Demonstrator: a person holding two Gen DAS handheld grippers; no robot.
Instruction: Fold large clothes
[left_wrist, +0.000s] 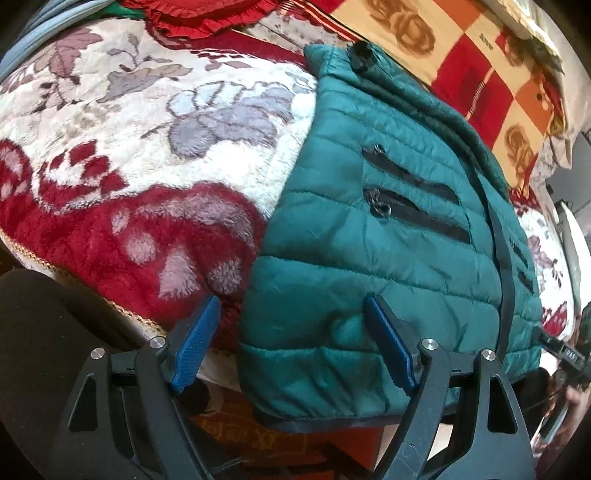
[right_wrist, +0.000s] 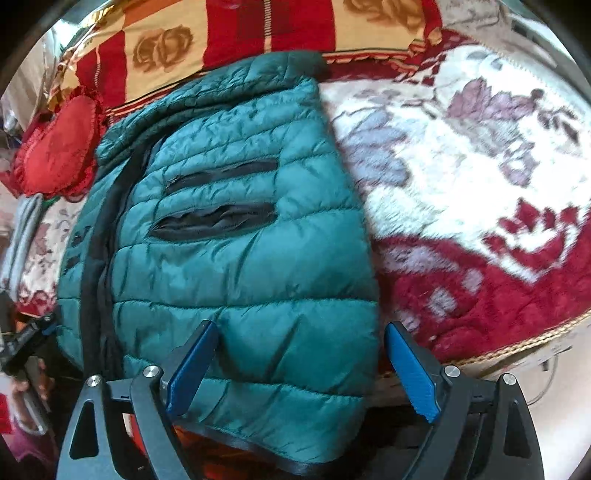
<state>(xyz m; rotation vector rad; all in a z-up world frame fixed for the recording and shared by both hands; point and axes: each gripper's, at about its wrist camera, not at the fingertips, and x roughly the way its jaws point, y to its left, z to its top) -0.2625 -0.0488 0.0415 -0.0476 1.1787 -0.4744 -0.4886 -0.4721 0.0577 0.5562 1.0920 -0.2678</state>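
Observation:
A green quilted puffer jacket (left_wrist: 399, 229) lies on the bed with its sides folded in, black zip pockets facing up, and its hem hanging over the front edge. It also shows in the right wrist view (right_wrist: 236, 236). My left gripper (left_wrist: 291, 306) is open and straddles the jacket's lower left corner, its fingers (left_wrist: 194, 347) not closed on the fabric. My right gripper (right_wrist: 301, 332) is open and straddles the jacket's lower right corner. Neither gripper holds anything.
The jacket rests on a plush red and white floral blanket (left_wrist: 122, 147) that also shows in the right wrist view (right_wrist: 480, 177). A red frilled cushion (right_wrist: 59, 147) and a checked rose-print blanket (right_wrist: 258, 33) lie at the back. The other gripper shows at the left edge (right_wrist: 26, 339).

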